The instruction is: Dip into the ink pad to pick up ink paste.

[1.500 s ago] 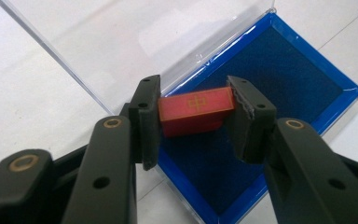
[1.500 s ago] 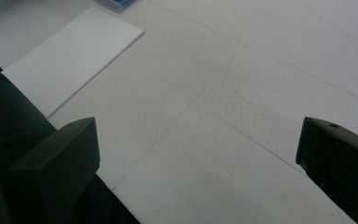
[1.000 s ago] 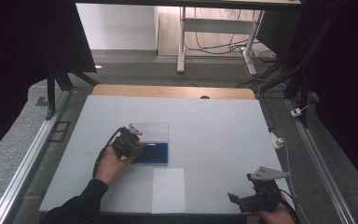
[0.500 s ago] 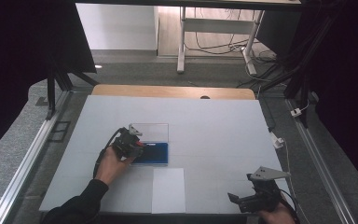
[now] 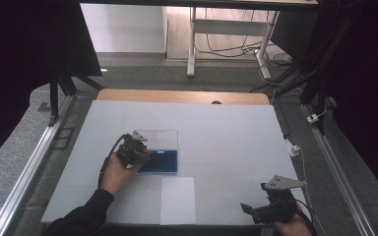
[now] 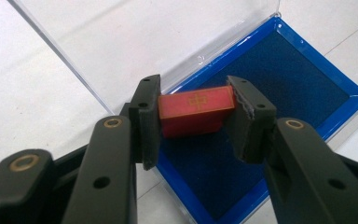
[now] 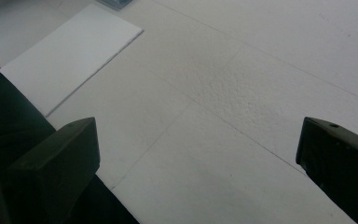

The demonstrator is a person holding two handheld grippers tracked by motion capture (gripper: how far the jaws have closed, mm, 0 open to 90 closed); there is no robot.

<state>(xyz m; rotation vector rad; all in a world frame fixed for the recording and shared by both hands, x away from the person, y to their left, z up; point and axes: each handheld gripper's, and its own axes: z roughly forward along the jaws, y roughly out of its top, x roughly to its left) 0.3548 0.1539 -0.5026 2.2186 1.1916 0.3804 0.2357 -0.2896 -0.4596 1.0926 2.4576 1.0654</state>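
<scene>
The left tongs (image 6: 193,109) clamp a red block (image 6: 196,110) above the blue-lined case (image 6: 307,88); the high view adds the right tongs (image 5: 256,210), wide open and empty, near right on the worktop (image 5: 226,132).

a white table (image 5: 226,137) carries an open blue-lined case (image 5: 160,161) and a white sheet (image 5: 177,200).

red block (image 6: 196,109), gold mark, above blue case (image 6: 307,88)

White sheet (image 5: 177,200) on white table (image 5: 226,132)
</scene>
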